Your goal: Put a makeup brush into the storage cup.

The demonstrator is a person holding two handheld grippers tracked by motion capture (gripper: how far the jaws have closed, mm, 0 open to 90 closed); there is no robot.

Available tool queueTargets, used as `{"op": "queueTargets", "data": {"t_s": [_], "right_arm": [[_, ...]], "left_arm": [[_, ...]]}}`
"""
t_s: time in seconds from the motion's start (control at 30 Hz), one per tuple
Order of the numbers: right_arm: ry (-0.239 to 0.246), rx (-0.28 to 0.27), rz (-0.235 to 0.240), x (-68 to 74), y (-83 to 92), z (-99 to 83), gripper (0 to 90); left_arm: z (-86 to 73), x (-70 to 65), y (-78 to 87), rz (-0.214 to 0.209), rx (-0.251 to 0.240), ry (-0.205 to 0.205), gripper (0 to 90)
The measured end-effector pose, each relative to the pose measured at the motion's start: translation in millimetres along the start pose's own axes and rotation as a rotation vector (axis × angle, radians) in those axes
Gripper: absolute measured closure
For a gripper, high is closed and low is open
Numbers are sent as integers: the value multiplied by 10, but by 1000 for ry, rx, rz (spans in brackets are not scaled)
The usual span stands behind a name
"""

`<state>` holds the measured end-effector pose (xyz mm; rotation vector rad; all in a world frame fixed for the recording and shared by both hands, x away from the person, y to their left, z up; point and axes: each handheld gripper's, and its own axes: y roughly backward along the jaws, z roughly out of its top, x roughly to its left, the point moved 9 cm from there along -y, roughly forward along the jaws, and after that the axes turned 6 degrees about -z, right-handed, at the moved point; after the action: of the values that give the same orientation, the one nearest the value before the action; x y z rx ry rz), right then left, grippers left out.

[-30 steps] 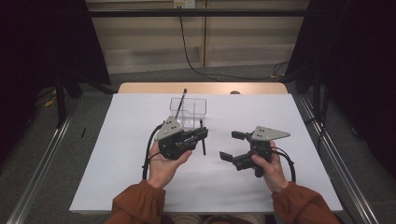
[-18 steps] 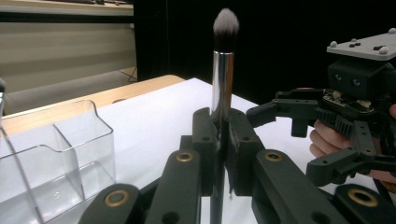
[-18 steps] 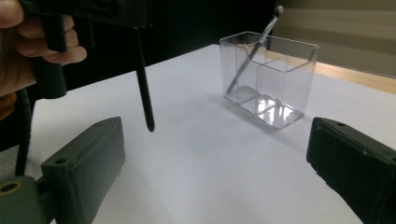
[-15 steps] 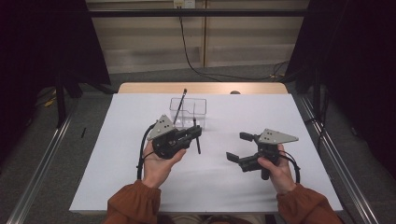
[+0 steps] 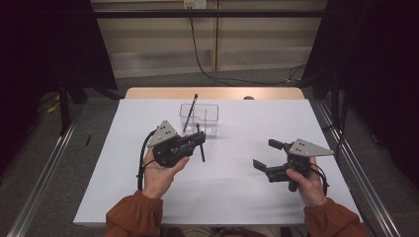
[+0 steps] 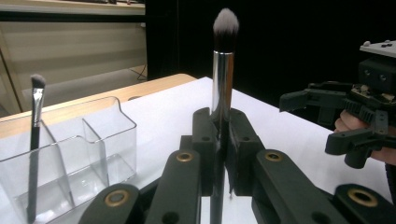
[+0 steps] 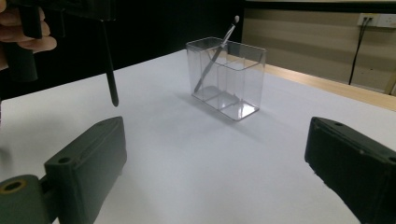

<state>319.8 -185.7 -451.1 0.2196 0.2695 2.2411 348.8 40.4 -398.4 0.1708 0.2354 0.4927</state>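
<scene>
Left tool (image 5: 197, 139) sits left of centre in the high view, its jaws clamped on the handle of a makeup brush (image 6: 223, 70) that stands upright between them, bristles up, handle tip hanging clear above the white bench (image 5: 123, 148). The step in hand looks like dropping this brush into the clear organizer (image 5: 199, 120) just above the tool in the frame. To do it well, I would keep the brush vertical, carry it over an open compartment so the handle tip clears the rim, lower until the tip is well inside, and only then part the jaws; letting go too high could bounce it out or tip the light box.

That organizer stands upper centre on the bench and is split into compartments. Its left compartment holds a slim brush (image 5: 190, 111) leaning, bristles up, its top poking past the rim. The other compartments look empty.

Right tool (image 5: 267, 155), at the lower right, has its jaws wide apart with nothing between them, well away from the organizer.
</scene>
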Motion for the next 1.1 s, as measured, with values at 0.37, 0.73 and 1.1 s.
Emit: {"op": "queueTargets", "data": {"t_s": [0.37, 0.73, 1.1], "right_arm": [[-42, -1, -35, -181, 171, -84, 28], [-71, 20, -125, -358, 332, -171, 8], [-61, 3, -180, -448, 514, -210, 8]], "left_arm": [[9, 136, 133, 26, 3, 3, 839], [42, 275, 232, 49, 1, 10, 839], [122, 444, 247, 71, 23, 4, 839]]}}
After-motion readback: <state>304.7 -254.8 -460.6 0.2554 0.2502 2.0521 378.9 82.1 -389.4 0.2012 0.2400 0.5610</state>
